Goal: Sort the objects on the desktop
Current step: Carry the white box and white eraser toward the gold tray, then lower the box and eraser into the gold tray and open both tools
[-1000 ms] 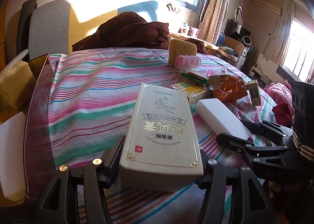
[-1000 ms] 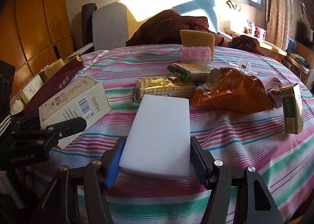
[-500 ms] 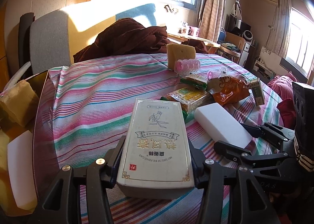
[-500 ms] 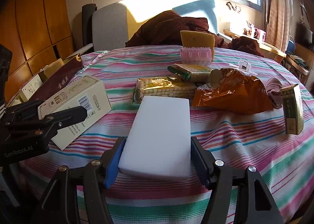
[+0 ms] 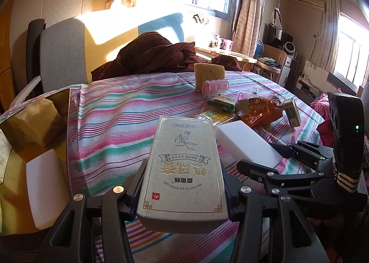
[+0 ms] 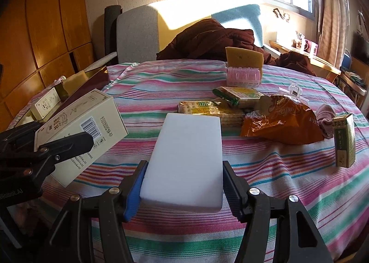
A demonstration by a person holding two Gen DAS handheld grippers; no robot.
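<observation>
My left gripper point(image 5: 183, 190) is shut on a cream tea box point(image 5: 184, 168) with gold lettering, held above the striped tablecloth point(image 5: 120, 124). From the right wrist view the same tea box point(image 6: 80, 131) hangs tilted at the left. My right gripper point(image 6: 182, 188) is shut on a white foam block point(image 6: 188, 159), its far end over the cloth; the left wrist view has that block point(image 5: 246, 145) to the right of the tea box. Cracker packs point(image 6: 212, 110), an orange snack bag point(image 6: 279, 122) and a small green box point(image 6: 344, 140) lie beyond.
At the left table edge is an open gold-lined box point(image 5: 25, 147) holding a yellow sponge point(image 5: 34, 122) and a white block point(image 5: 43, 184). A yellow sponge point(image 6: 244, 57) and pink hair roller point(image 6: 244, 77) stand at the back. Behind the table is a sofa with a dark coat point(image 6: 207, 41).
The left gripper has pulled back and lifted with the tea box, bringing the open box at the left into view. The right gripper and foam block have barely moved.
</observation>
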